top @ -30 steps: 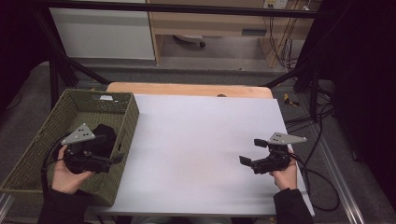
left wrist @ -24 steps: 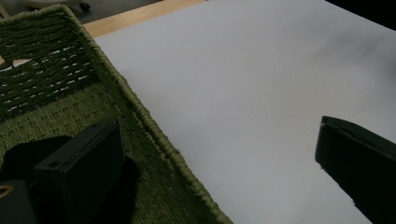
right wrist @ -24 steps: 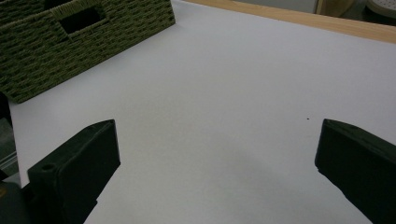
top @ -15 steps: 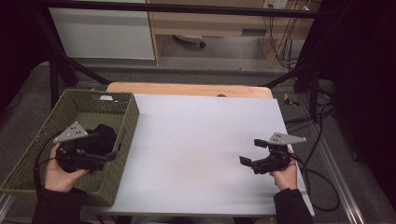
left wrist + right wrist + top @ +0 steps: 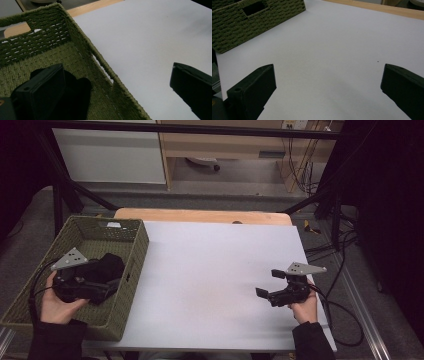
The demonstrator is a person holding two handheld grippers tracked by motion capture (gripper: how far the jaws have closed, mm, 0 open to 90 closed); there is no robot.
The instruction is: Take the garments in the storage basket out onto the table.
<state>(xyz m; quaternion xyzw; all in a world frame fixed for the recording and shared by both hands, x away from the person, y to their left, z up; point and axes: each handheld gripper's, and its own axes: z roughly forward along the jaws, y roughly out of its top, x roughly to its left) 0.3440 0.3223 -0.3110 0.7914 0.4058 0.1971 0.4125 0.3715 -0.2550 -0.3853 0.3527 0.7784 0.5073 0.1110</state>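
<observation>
Left claw (image 5: 107, 287) is over the green woven basket (image 5: 30, 287) at the worktop's left edge, jaws spread wide, gripping nothing. In the left gripper view one jaw sits inside the basket, the other out over the white worktop (image 5: 150, 37), so the claw straddles the basket's side wall (image 5: 105, 67). Black cloth (image 5: 107, 265) lies bunched on the basket floor, just beside my inside jaw; can't tell if it's touching. Same dark fabric (image 5: 77, 97) shows right next to that jaw in the left gripper view.

Right claw (image 5: 267, 284) is low over the bare worktop near the right front edge, jaws spread, empty, well apart from the basket (image 5: 249, 22).
</observation>
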